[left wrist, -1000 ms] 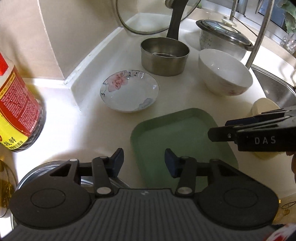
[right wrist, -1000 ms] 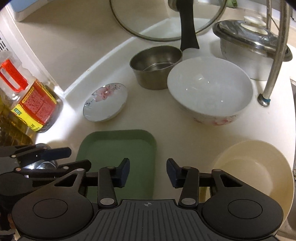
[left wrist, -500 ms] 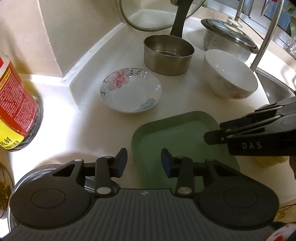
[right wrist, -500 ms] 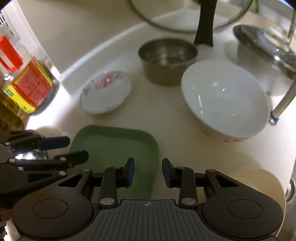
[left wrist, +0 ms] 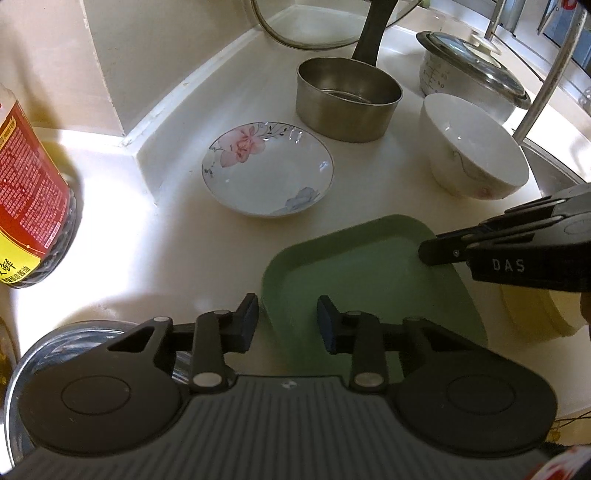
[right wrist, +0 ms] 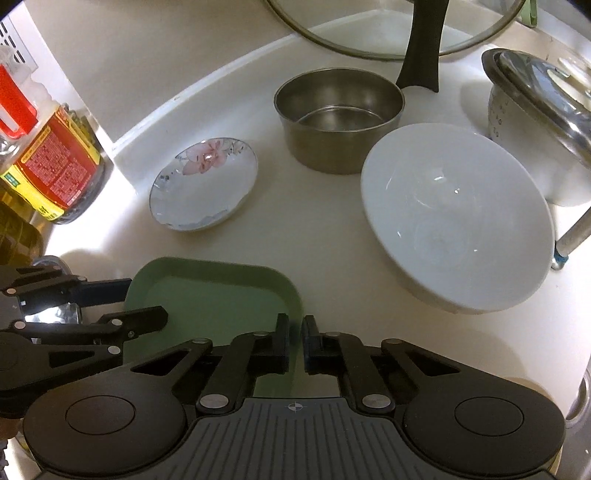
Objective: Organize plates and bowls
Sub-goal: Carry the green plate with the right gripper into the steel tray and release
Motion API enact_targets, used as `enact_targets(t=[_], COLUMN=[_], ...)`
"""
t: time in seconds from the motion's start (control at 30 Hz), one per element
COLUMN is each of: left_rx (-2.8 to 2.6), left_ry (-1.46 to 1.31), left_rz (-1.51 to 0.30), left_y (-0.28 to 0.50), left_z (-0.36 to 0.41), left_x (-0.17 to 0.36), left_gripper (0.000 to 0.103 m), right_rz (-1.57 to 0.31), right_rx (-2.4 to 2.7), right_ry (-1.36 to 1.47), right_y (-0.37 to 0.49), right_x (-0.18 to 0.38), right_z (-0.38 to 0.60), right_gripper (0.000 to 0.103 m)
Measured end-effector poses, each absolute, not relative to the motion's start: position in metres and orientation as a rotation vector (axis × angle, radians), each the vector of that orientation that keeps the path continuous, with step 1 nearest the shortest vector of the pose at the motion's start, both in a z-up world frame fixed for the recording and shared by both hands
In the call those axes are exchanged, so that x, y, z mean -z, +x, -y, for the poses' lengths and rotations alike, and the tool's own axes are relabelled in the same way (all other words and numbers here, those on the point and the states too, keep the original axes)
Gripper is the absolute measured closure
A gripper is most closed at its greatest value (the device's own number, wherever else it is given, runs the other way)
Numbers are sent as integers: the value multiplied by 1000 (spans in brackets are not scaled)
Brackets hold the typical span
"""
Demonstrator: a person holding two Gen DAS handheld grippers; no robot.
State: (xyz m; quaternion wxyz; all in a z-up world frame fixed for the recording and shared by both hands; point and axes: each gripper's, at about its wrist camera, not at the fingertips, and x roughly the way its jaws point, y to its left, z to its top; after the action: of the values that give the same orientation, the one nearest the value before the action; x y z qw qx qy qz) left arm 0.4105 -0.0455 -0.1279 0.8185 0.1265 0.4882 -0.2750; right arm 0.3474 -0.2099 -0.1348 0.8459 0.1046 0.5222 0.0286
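Note:
A green square plate lies on the white counter, also in the right wrist view. My right gripper is shut on its right rim; it shows from the side in the left wrist view. My left gripper is open, its fingers either side of the plate's near-left rim. A small floral dish sits beyond. A white bowl stands at the right. A cream bowl lies partly hidden behind the right gripper.
A steel saucepan with a black handle, a lidded steel pot and a glass lid stand at the back. A soy sauce bottle stands at the left. A faucet pipe and sink edge lie right. A steel lid lies under my left gripper.
My right gripper has closed its jaws onto the green plate's right rim. My left gripper moved slightly forward and stays open.

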Motion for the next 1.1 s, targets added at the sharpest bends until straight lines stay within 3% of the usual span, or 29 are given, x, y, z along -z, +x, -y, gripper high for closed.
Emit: enact_targets(t=[0.13,0.47,0.63,1.1], left_rx=[562,519,486,440], left_ry=[232,177,143,103], left_rz=[-1048,-1084,-1082,-1002], left_y=[413,410,411,401], left_z=[45,43,43,30], left_x=[127,125,125,98], left_gripper=[80,80,94,96], right_rz=[-1070,-996,-992,-936], right_rx=[-60,-52,-49,-98], right_ry=[229,272,301,310], right_y=[346,347,346,343], right_x=[134,132,132,109], right_z=[212,217,221,222], right_gripper=[97,99,99,99])
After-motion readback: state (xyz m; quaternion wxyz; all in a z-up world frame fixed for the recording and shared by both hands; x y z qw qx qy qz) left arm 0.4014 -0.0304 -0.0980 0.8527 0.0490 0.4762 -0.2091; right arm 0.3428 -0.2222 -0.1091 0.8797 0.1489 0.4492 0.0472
